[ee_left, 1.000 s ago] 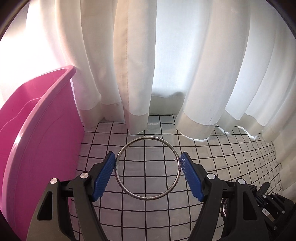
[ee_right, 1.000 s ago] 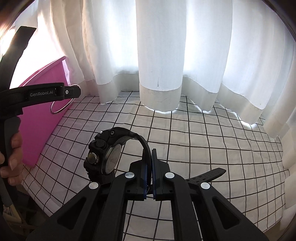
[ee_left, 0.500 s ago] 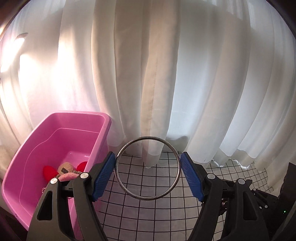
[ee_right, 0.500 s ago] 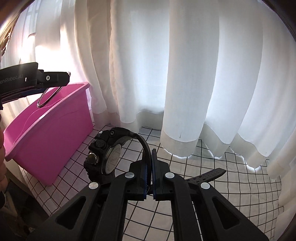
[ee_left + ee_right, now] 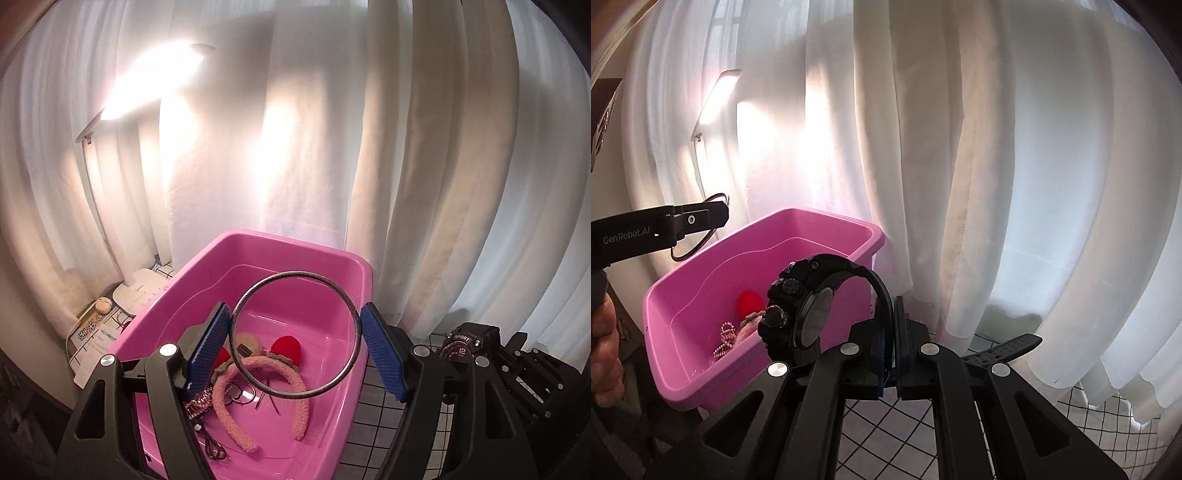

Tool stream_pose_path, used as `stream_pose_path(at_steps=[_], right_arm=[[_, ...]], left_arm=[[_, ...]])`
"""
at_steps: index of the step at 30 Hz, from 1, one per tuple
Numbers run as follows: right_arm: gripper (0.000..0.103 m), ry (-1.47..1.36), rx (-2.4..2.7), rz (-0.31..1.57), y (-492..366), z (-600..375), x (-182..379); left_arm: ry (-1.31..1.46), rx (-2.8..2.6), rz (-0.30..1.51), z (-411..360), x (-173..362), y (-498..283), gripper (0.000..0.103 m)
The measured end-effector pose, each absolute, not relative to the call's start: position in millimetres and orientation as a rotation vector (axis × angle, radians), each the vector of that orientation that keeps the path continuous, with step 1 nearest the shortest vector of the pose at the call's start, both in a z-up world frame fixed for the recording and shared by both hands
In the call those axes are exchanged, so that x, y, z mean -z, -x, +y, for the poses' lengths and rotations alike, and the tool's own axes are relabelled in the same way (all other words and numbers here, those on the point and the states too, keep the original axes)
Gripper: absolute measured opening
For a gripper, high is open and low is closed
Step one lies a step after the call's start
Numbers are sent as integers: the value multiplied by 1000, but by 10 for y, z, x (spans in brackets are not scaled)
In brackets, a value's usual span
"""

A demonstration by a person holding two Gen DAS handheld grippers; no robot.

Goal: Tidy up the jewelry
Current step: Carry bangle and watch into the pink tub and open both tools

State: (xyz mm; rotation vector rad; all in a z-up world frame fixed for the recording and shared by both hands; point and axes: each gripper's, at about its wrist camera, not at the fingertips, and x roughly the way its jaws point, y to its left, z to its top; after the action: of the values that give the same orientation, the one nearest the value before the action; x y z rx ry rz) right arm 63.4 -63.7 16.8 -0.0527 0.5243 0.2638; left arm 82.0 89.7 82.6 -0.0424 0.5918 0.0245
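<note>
My left gripper (image 5: pixel 295 354) stands wide, its blue pads pressed on either side of a metal ring (image 5: pixel 294 335), which it holds face-on to the camera. My right gripper (image 5: pixel 891 347) is fully closed, pinching the strap of a black watch (image 5: pixel 798 310); the watch body hangs to the left of the jaws and the free strap end trails off to the right.

The pink bin (image 5: pixel 364 269) is where both pieces belong, I judge. In the left wrist view it fills the lower centre of the frame directly behind the ring, so the ring hangs over the bin's open mouth, above a fuzzy headband (image 5: pixel 258 398) and some small trinkets on its floor. In the right wrist view the bin sits at centre left, with the watch in front of its right wall and not yet over the opening; the left gripper reaches in from the left edge over the bin's far side.

So the left hand is the nearer one: letting the ring go should drop it inside. The watch has to travel leftward over the rim first.
</note>
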Motion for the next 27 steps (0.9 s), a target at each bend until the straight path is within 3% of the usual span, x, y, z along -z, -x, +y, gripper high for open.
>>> stream_pose_path(at_steps=[12, 27], right_arm=[[4, 132, -379, 541, -1224, 249, -320], [4, 272, -386, 635, -1784, 959, -178]], left_arm=[[99, -149, 646, 1782, -600, -918, 70], [118, -147, 737, 2020, -303, -1121, 70]])
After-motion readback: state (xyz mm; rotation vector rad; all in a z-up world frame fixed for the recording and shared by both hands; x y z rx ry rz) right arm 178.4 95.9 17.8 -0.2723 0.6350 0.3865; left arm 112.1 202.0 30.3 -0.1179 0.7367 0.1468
